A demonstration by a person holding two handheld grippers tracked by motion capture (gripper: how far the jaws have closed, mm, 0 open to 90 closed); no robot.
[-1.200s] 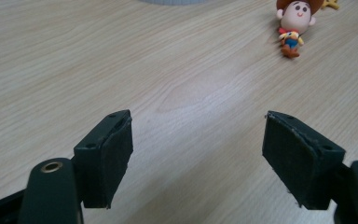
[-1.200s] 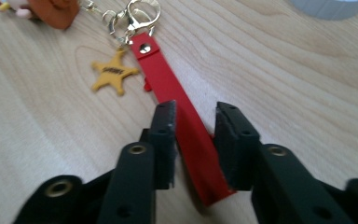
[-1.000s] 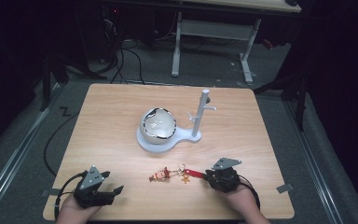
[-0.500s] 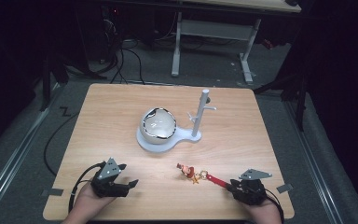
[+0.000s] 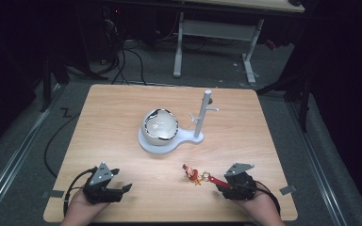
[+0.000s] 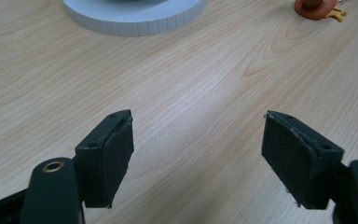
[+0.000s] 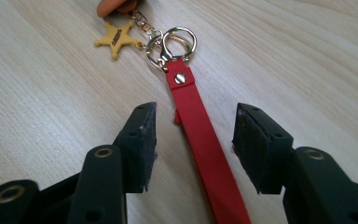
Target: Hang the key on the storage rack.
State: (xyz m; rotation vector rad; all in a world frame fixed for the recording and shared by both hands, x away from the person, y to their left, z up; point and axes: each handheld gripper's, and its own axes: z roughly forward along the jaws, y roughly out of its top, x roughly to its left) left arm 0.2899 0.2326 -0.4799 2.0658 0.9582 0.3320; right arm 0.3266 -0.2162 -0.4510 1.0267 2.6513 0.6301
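Observation:
A keychain lies on the wooden table (image 5: 122, 117): an orange figure (image 5: 190, 173), a yellow star charm (image 7: 115, 38), a metal ring (image 7: 179, 39) and a red strap (image 7: 200, 140). My right gripper (image 5: 220, 184) rests near the front right. Its jaws have just been opening and now stand apart on either side of the strap (image 5: 215, 180), with the pads off it. My right gripper (image 7: 193, 121) points along the strap. At the front left my left gripper (image 5: 124, 188) is open, and my left gripper (image 6: 198, 126) has bare wood between its pads.
A white base (image 5: 169, 141) at mid-table carries a white ball with dark patches (image 5: 160, 126) and an upright post with pegs (image 5: 202, 115). Its rim (image 6: 135, 21) lies ahead of the left jaws. Tape marks (image 5: 287, 190) sit near the front corners.
The right gripper drew the keychain to the right, then let go of the strap as its jaws opened. The left gripper shifted slightly to the right.

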